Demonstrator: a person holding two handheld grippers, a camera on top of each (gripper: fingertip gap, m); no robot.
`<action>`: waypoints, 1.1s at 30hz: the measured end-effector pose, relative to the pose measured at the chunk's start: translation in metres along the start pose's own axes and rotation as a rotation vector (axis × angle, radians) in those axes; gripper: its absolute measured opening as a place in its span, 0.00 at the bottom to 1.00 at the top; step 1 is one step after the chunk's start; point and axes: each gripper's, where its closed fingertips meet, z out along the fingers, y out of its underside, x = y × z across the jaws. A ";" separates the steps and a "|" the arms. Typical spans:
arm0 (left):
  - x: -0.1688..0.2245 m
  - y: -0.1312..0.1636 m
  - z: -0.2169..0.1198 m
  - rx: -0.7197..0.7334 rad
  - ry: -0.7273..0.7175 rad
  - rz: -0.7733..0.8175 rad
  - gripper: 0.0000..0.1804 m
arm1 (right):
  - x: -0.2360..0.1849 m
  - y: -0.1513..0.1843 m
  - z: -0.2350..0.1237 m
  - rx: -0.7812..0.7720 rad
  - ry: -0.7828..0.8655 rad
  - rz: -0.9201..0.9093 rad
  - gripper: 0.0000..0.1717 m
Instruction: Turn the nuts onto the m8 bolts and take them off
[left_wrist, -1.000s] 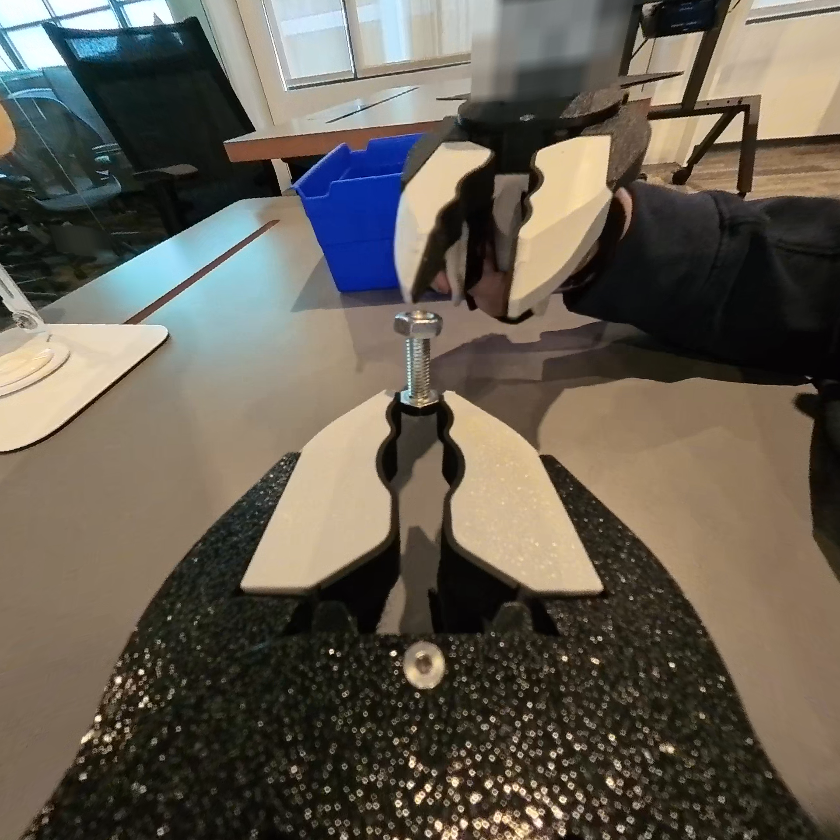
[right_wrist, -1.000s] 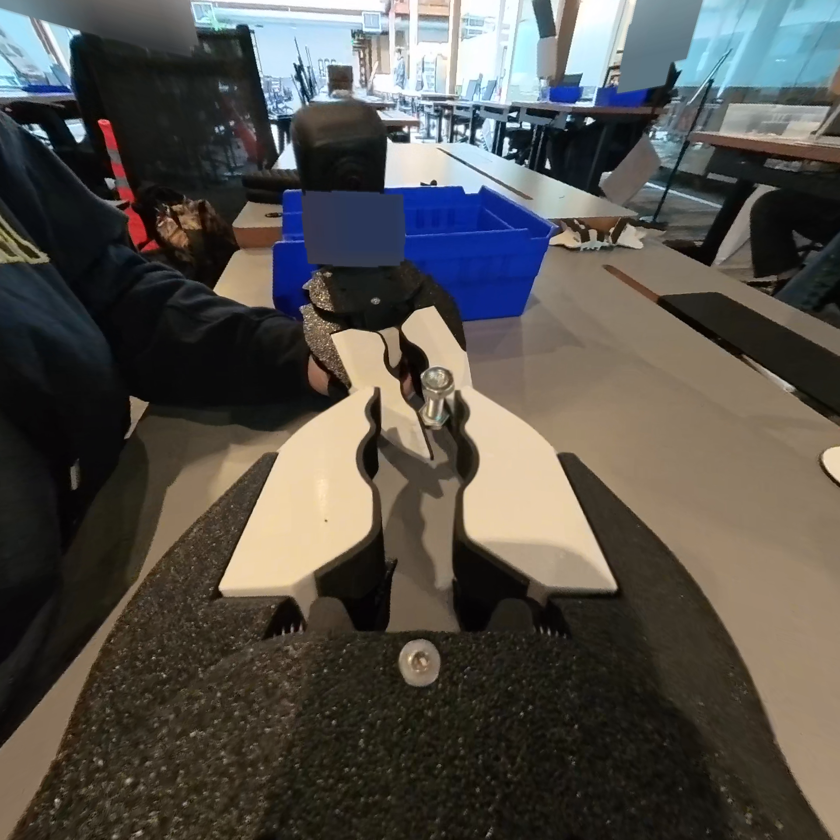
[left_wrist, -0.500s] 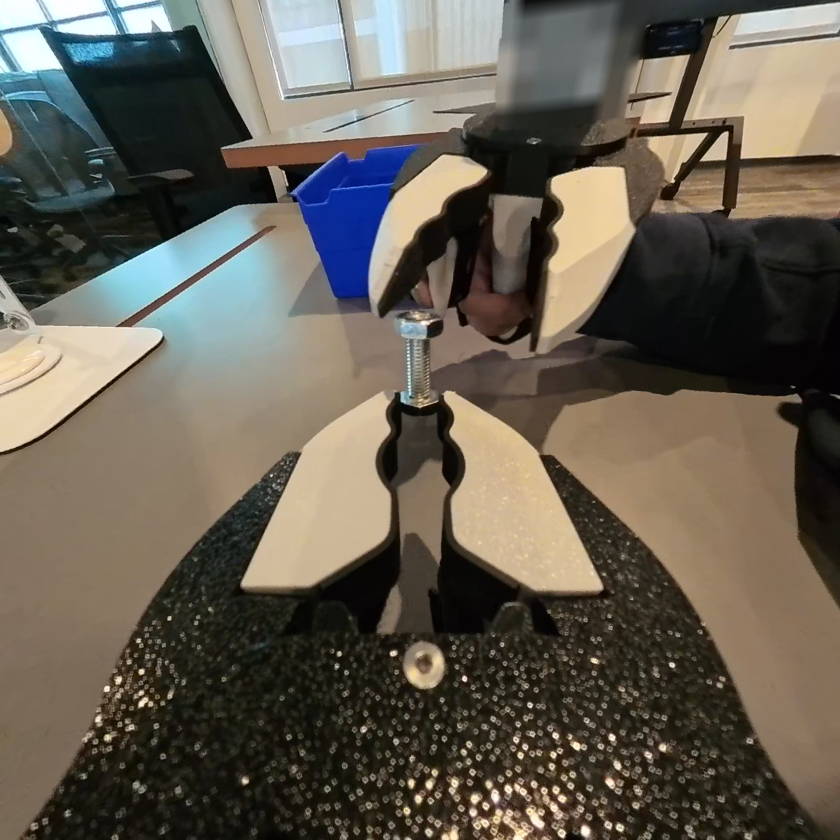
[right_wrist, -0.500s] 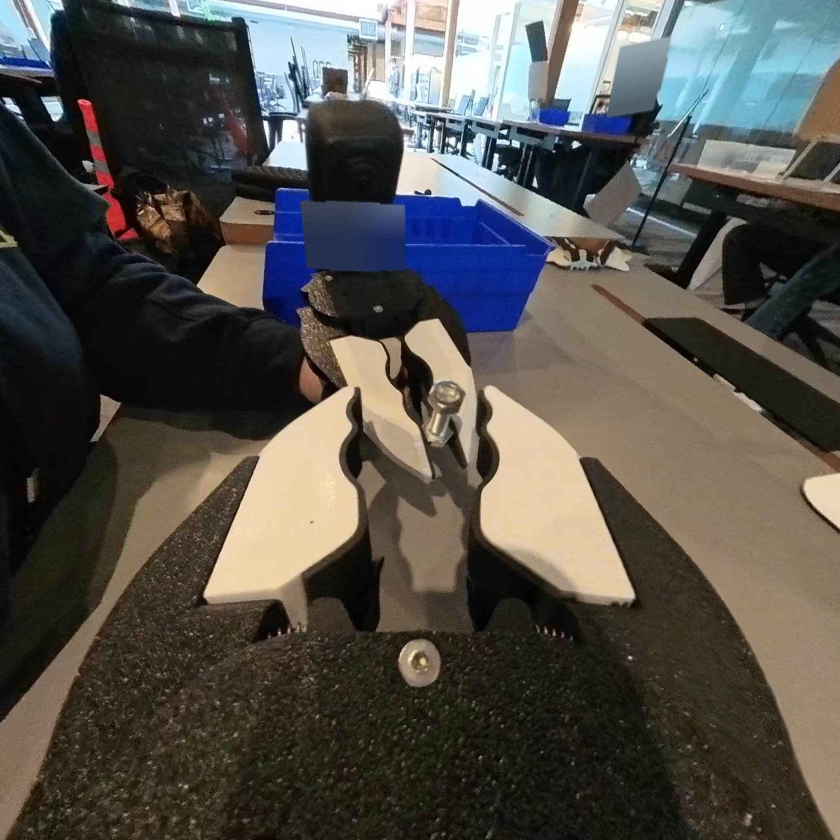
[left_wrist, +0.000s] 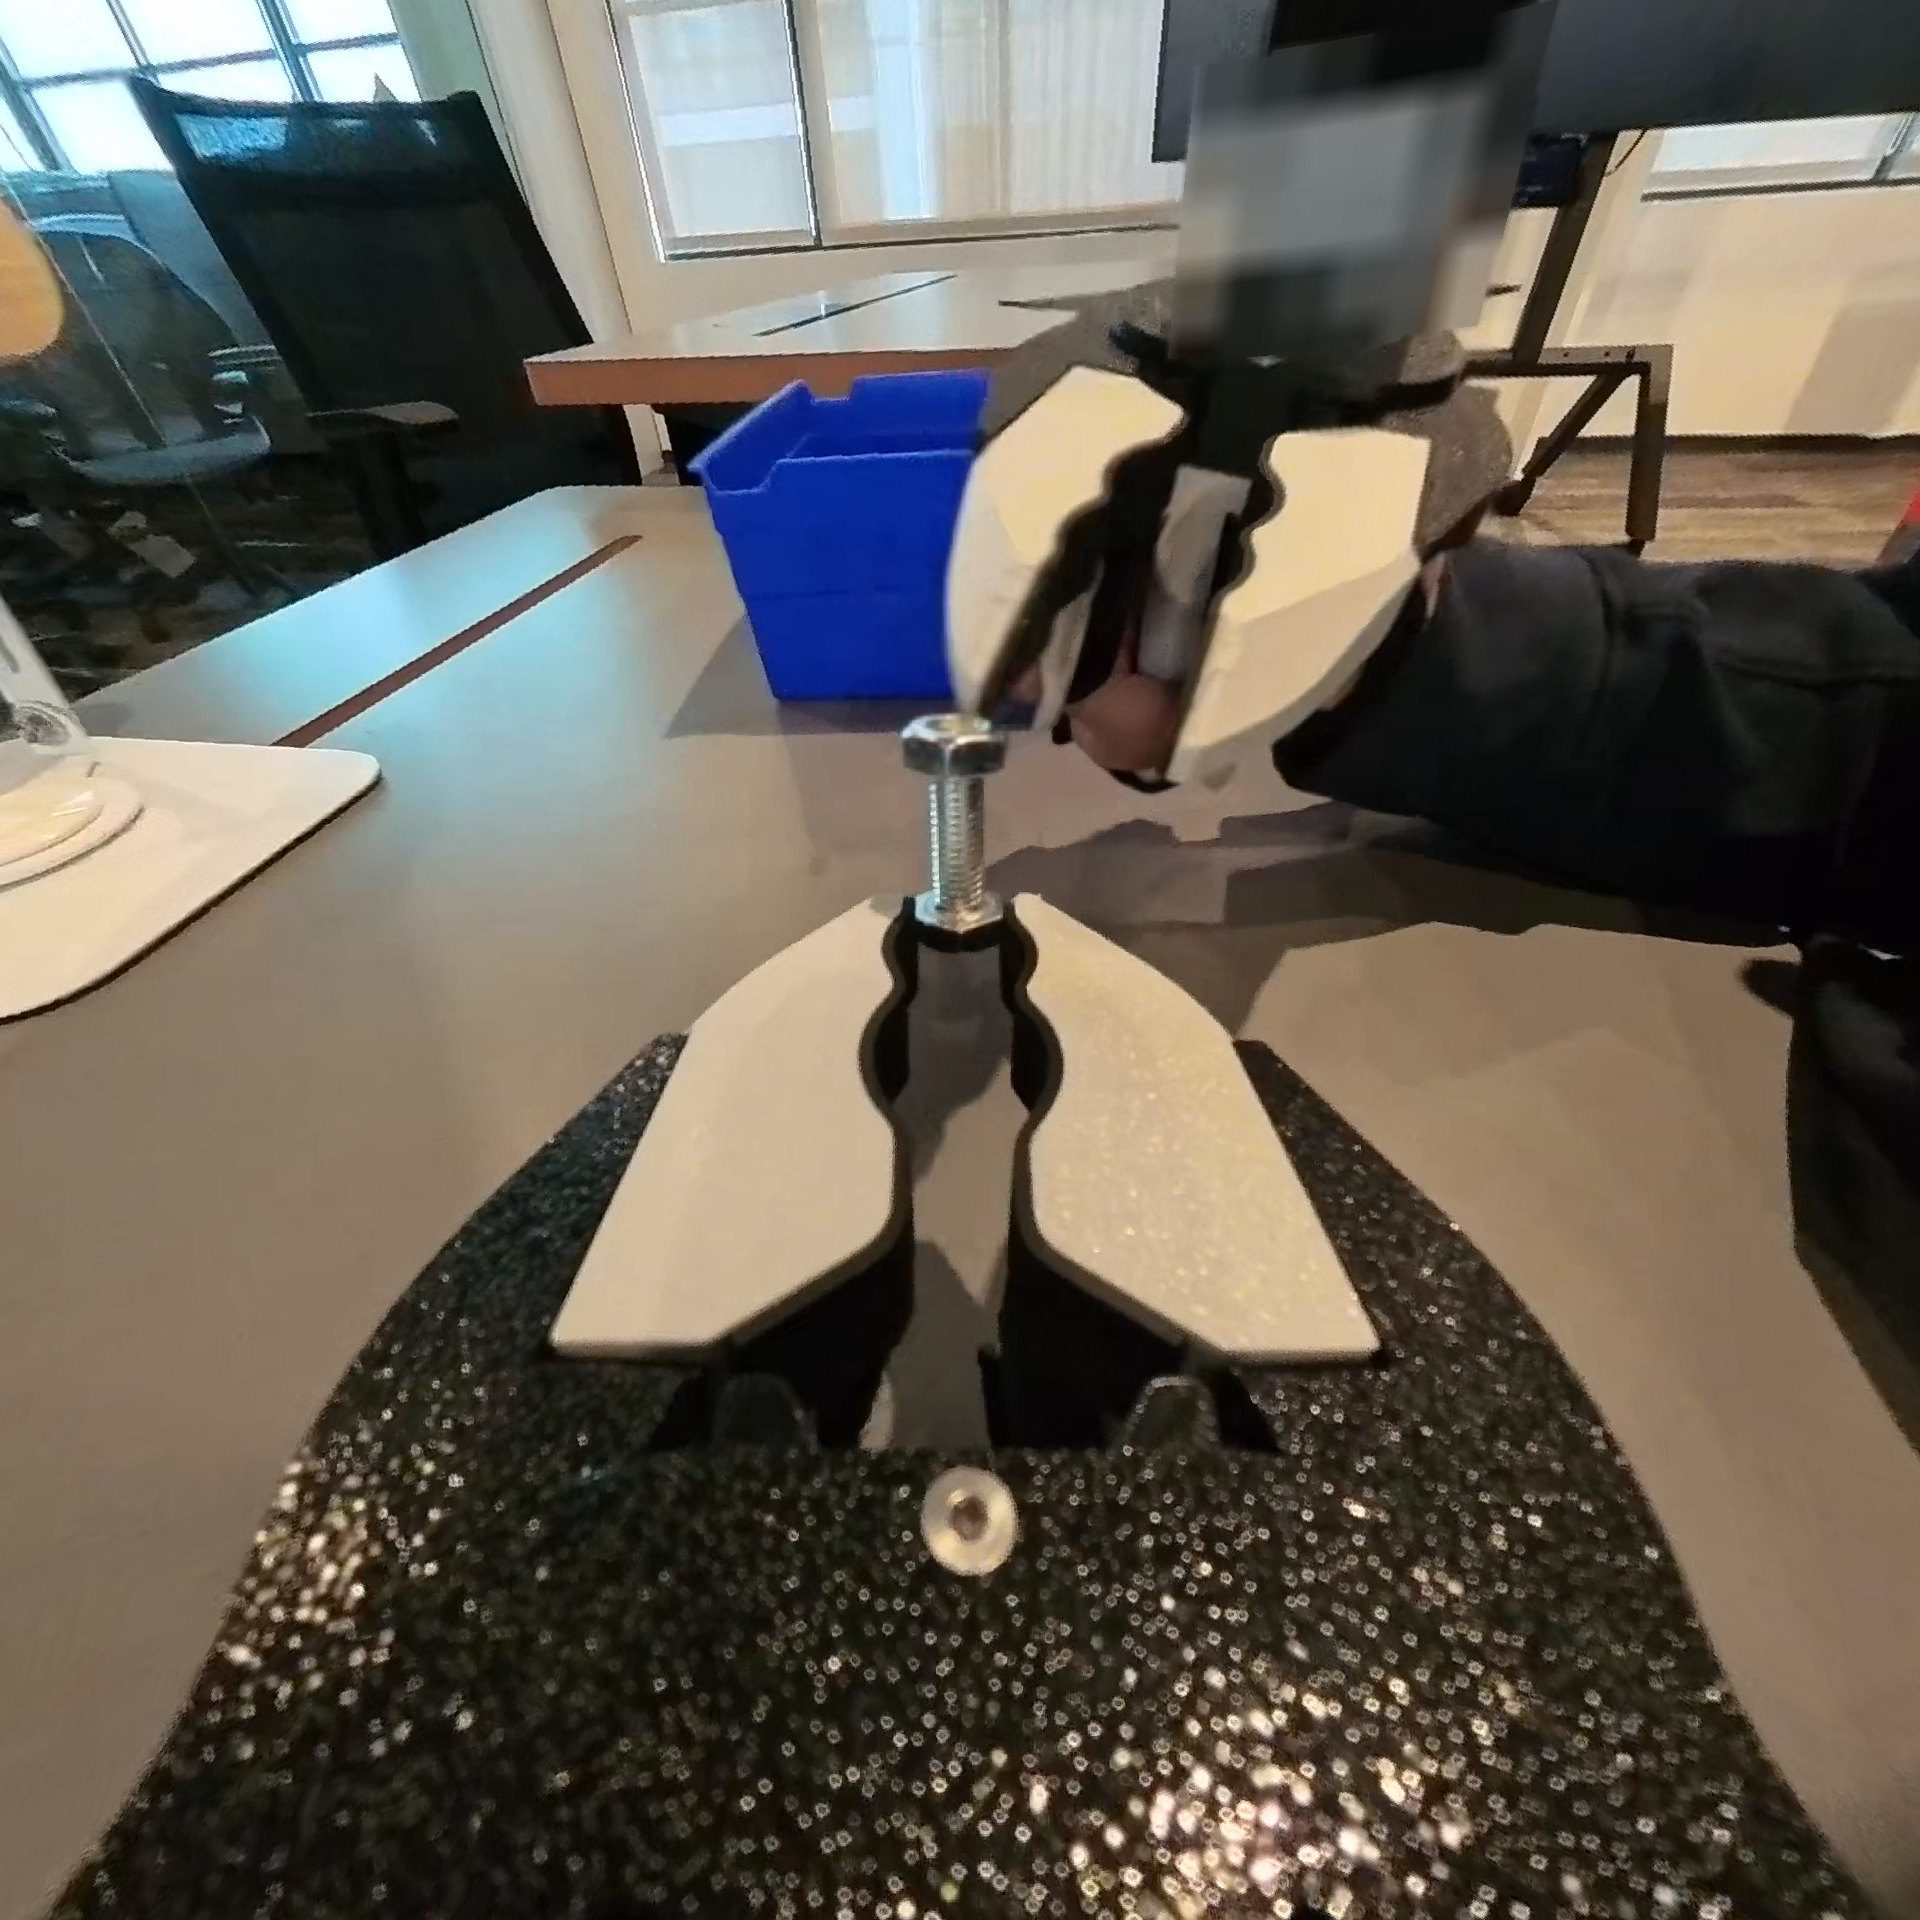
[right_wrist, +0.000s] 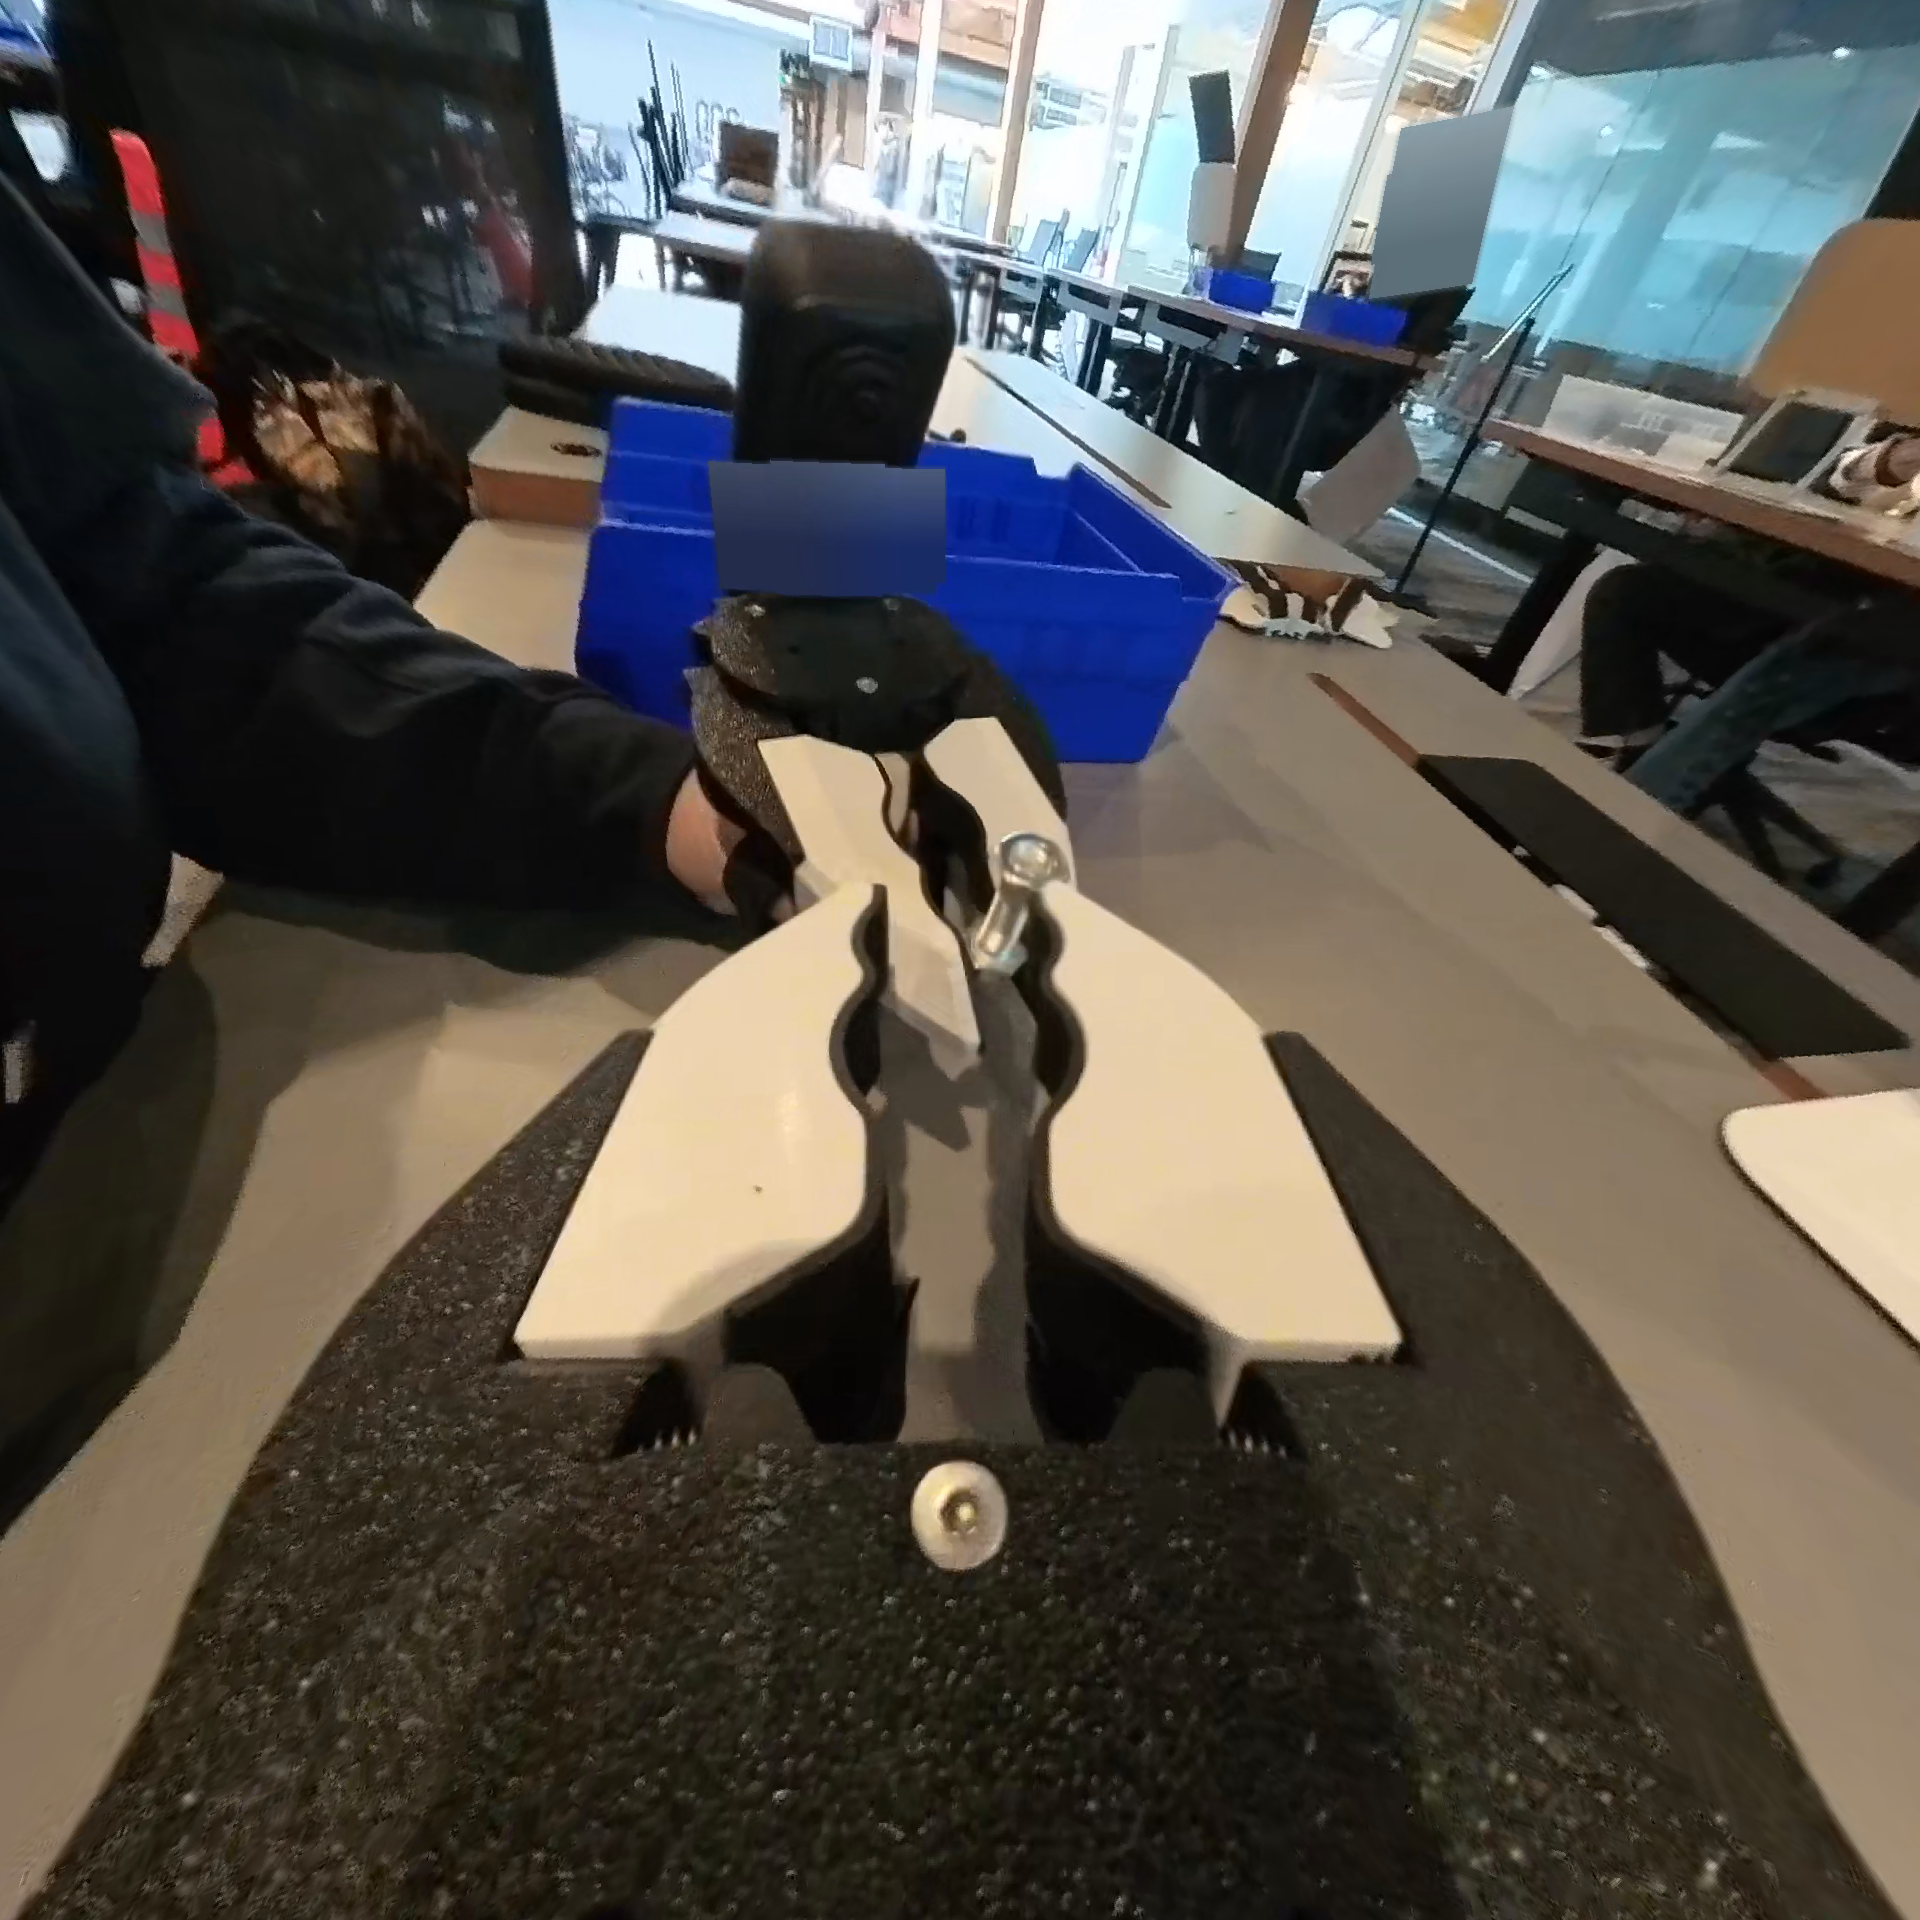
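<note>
In the left wrist view my left gripper (left_wrist: 954, 920) is shut on the hex head of a silver bolt (left_wrist: 954, 831). The bolt stands upright over the grey table (left_wrist: 520, 987). A hex nut (left_wrist: 951, 746) sits on the top end of its thread. My right gripper (left_wrist: 1091, 727) hangs above and to the right of the nut with its fingers apart, and one fingertip (left_wrist: 987, 686) is right at the nut's upper edge. In the right wrist view my right gripper (right_wrist: 956, 914) is open. The bolt (right_wrist: 1003, 920) and the nut (right_wrist: 1031, 857) lie between its tips, close to the right finger.
A blue bin (left_wrist: 862, 540) stands on the table behind the bolt; it also shows in the right wrist view (right_wrist: 1091, 623). A white mat (left_wrist: 156, 831) lies at the left. A dark-sleeved arm (left_wrist: 1610, 727) reaches in from the right. A black strip (right_wrist: 1662, 904) lies on the table. My hands' fingertips stand some 4 centimeters from each other.
My right gripper opened wide, then narrowed again without closing on the nut, and shifted right so that one fingertip sits at the nut. My left gripper has kept hold of the bolt and has not moved.
</note>
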 end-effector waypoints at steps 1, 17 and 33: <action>-0.001 -0.001 -0.001 0.008 -0.001 -0.008 0.08 | 0.000 -0.001 -0.002 0.001 0.002 -0.006 0.13; -0.003 -0.004 -0.003 0.032 0.001 -0.033 0.08 | 0.006 -0.006 -0.001 0.069 0.006 0.079 0.28; -0.001 -0.003 -0.002 0.025 0.008 -0.017 0.08 | -0.001 -0.006 0.001 0.098 -0.036 0.061 0.29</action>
